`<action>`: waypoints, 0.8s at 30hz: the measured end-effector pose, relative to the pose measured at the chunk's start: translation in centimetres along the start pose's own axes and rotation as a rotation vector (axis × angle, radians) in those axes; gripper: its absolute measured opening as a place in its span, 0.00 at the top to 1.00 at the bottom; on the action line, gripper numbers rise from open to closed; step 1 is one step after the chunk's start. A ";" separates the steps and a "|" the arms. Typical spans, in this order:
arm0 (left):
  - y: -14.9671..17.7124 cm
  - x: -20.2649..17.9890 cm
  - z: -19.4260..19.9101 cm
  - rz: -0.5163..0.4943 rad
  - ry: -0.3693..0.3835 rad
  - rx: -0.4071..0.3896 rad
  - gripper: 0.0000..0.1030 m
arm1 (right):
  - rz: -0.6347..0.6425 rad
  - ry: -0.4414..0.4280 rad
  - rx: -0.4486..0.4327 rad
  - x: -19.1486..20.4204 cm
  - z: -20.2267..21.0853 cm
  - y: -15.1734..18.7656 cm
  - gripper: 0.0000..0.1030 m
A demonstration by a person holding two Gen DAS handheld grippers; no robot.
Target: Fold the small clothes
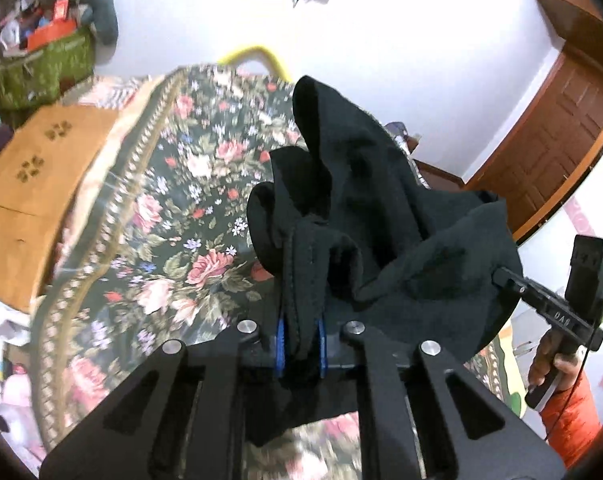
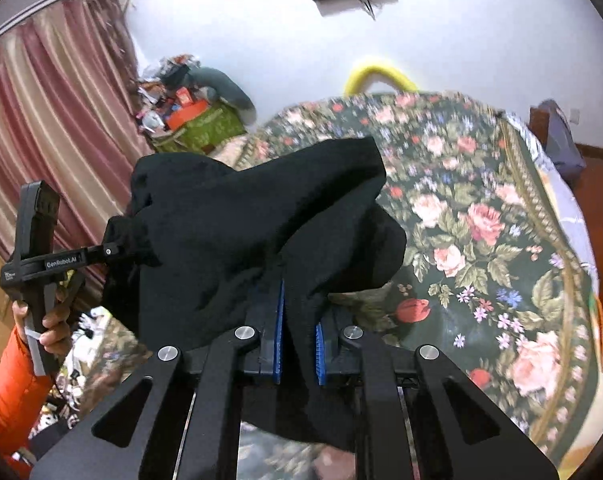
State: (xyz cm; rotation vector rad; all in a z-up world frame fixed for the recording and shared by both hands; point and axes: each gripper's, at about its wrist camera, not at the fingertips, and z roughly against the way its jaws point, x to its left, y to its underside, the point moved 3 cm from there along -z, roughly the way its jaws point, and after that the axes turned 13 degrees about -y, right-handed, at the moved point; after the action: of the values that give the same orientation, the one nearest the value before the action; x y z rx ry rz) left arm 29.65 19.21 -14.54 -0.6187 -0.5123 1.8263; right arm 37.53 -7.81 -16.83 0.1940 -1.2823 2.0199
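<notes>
A black garment (image 1: 381, 216) hangs in the air above the floral bedspread (image 1: 173, 208), stretched between both grippers. My left gripper (image 1: 301, 340) is shut on one edge of it, the cloth bunched between the blue pads. My right gripper (image 2: 299, 344) is shut on the other edge of the black garment (image 2: 253, 224). The right gripper also shows in the left wrist view (image 1: 501, 278) at the right, gripping the cloth. The left gripper shows in the right wrist view (image 2: 115, 250) at the left, also on the cloth.
The floral bedspread (image 2: 481, 220) covers the bed below. A brown cardboard box (image 1: 33, 184) lies left of the bed. A green bag of clutter (image 1: 41, 68) stands by the wall. A yellow hoop (image 2: 377, 74) shows behind the bed. A wooden door (image 1: 561, 128) is at the right.
</notes>
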 end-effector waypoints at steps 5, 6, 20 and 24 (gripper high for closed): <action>1.6 -0.3 5.1 -0.025 -0.002 -0.050 0.91 | 0.028 -0.027 -0.022 3.8 3.2 0.6 0.90; 2.1 -0.4 6.2 -0.031 -0.004 -0.061 0.91 | 0.033 -0.029 -0.019 4.2 3.5 0.7 0.90; 9.8 0.5 4.2 -0.086 -0.078 0.064 0.93 | -0.114 -0.003 0.133 2.0 1.3 9.2 0.90; 9.4 0.3 1.5 -0.097 -0.091 0.084 0.93 | -0.175 0.025 0.166 -0.5 0.8 10.5 0.83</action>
State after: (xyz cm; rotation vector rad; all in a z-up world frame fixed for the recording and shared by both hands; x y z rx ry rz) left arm 21.88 16.45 -19.21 -0.4481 -0.5144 1.7800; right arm 30.94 -11.30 -24.32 0.3461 -1.0451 1.9707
